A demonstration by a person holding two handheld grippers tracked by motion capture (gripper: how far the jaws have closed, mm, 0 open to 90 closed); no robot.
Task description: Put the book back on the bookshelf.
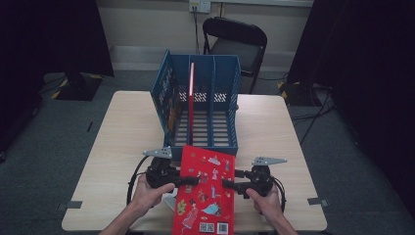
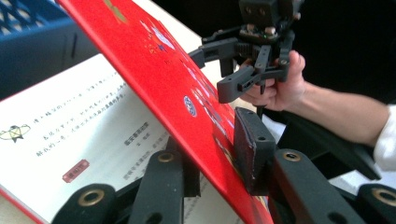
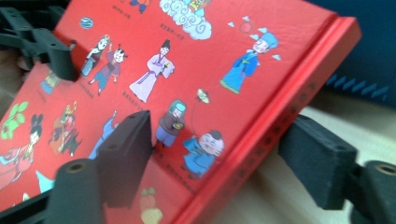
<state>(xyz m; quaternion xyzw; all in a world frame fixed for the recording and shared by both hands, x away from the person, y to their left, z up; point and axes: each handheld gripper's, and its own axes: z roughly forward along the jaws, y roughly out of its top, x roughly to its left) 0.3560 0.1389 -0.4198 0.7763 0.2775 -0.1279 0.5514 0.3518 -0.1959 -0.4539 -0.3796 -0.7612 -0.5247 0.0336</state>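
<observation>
A red picture book with cartoon figures on its cover hangs tilted over the table's front edge, between both grippers. My left gripper is shut on the lifted cover: one jaw is under it, the other pad presses on top. A white printed page lies below. My right gripper stands open astride the spine edge. One jaw rests on the cover and the other sits just off the spine. It also appears beyond the book.
A blue slotted file rack stands just behind the book on the beige table, with a thin red book upright in its left slot. A black chair is beyond the table. Bare tabletop lies left and right of the rack.
</observation>
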